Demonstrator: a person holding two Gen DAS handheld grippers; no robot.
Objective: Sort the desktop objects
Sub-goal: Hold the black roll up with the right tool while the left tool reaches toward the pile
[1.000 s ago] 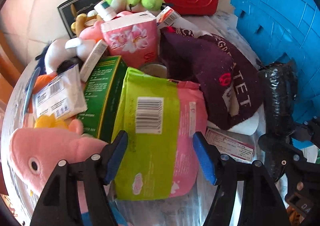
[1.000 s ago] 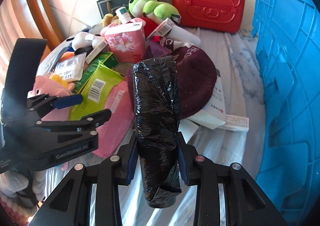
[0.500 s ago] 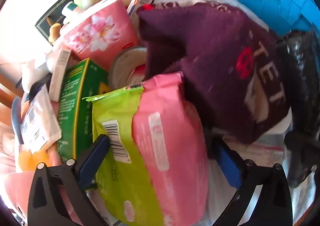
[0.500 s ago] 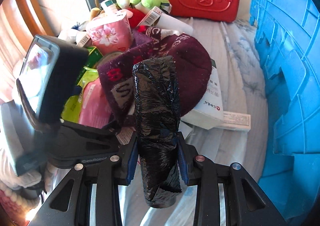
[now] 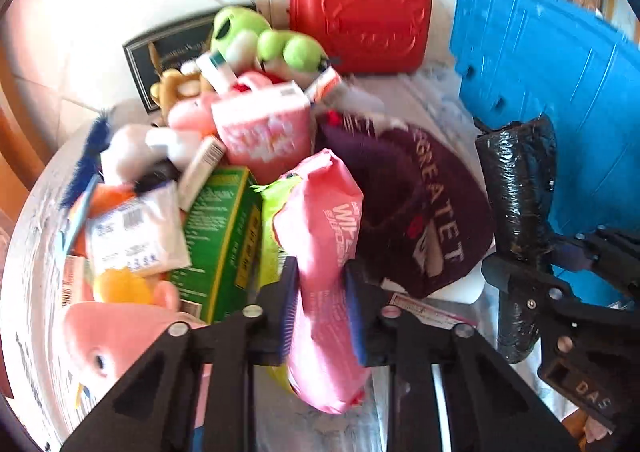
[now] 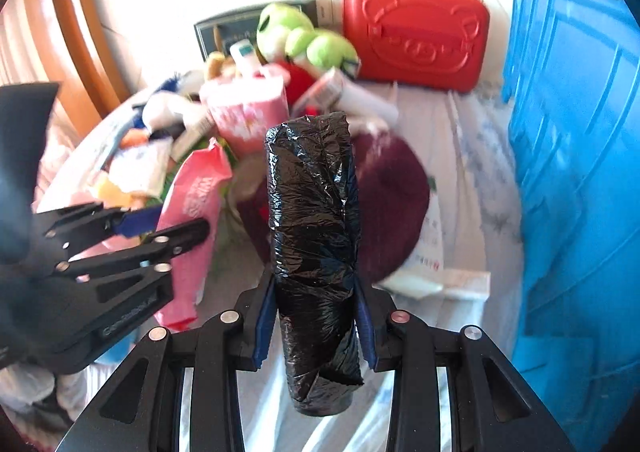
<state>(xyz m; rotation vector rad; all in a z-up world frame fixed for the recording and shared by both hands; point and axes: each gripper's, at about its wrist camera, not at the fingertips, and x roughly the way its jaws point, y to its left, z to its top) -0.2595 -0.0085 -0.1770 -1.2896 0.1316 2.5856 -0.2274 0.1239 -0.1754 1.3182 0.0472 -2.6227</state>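
Left tongs (image 5: pixel 320 308) were closing on the pink wipes pack (image 5: pixel 324 252), pads pressing its lower half, pack upright and clear of the pile. Right tongs (image 6: pixel 316 320) were nearly closed on the black bag roll (image 6: pixel 312 236), roll standing upright between the pads, gripped around its lower middle.

Wipes pack sat just beside the green box (image 5: pixel 220 236) and in front of the maroon beanie (image 5: pixel 420 211). Pink tissue pack (image 5: pixel 264 131), green plush (image 5: pixel 256 35) and pink plush (image 5: pixel 120 332) crowded the rest of the pile on the cloth-covered surface (image 6: pixel 452 155). Red case (image 6: pixel 416 23) stood at the back, blue crate (image 6: pixel 576 171) along the right side.

Judgement: step was lifting both picks out for sorting, likely toward the crate. To do it well, squeeze the wipes pack firmly since it's soft and could sag or slip; lift straight up so the yellow-green pack (image 5: pixel 276 203) touching it doesn't drag along. Keep the roll vertical, and keep the two tongs apart while carrying.
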